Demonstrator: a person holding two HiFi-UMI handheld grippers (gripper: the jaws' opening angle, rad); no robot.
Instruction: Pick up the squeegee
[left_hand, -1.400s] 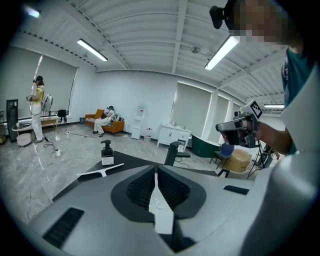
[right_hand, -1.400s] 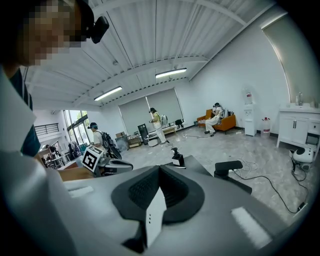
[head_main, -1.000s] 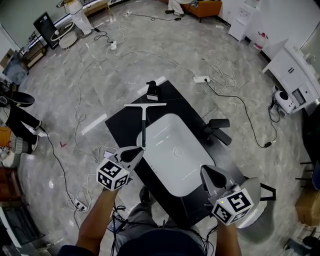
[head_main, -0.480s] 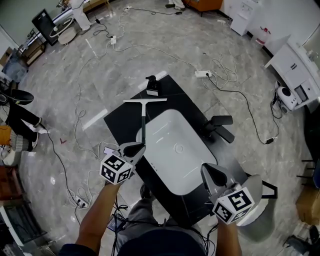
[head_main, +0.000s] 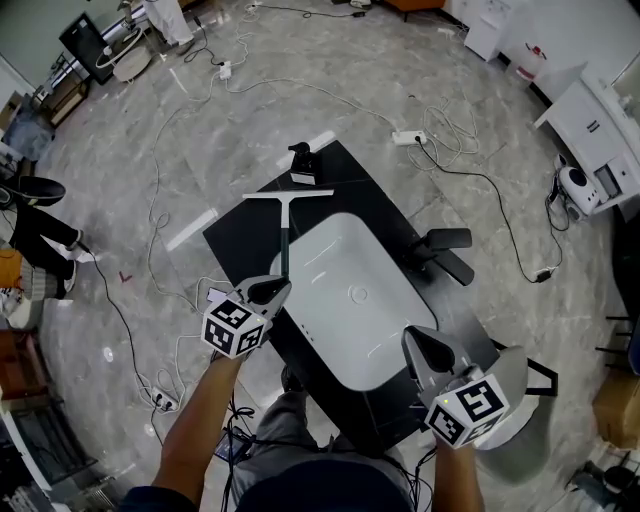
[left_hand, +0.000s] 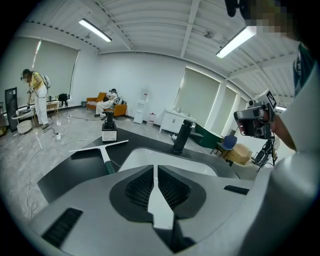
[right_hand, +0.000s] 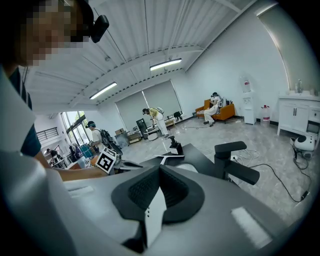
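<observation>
Head view, black counter (head_main: 238, 236), white sink (head_main: 352, 302), seemingly marble floor (head_main: 110, 170), left tongs (head_main: 271, 291), right tongs (head_main: 419, 346) pressed together

The floor (head_main: 300, 90) looks like polished grey stone, glossy enough to throw back the lights. The counter (head_main: 238, 243) is smooth black with a dull sheen, and the basin (head_main: 350, 330) is glossy white. The tap (head_main: 445, 250) is matt black. The squeegee (head_main: 284, 215) has a pale, smooth blade bar and a dark handle. The left gripper (left_hand: 156, 167) is matt grey plastic with ribbed black pads (left_hand: 139, 187).

Squeegee (left_hand: 101, 146) handle's near end sat hidden behind left gripper (left_hand: 155, 175); black object (head_main: 303, 166) at counter (head_main: 240, 240) far corner was too small to identify.
</observation>
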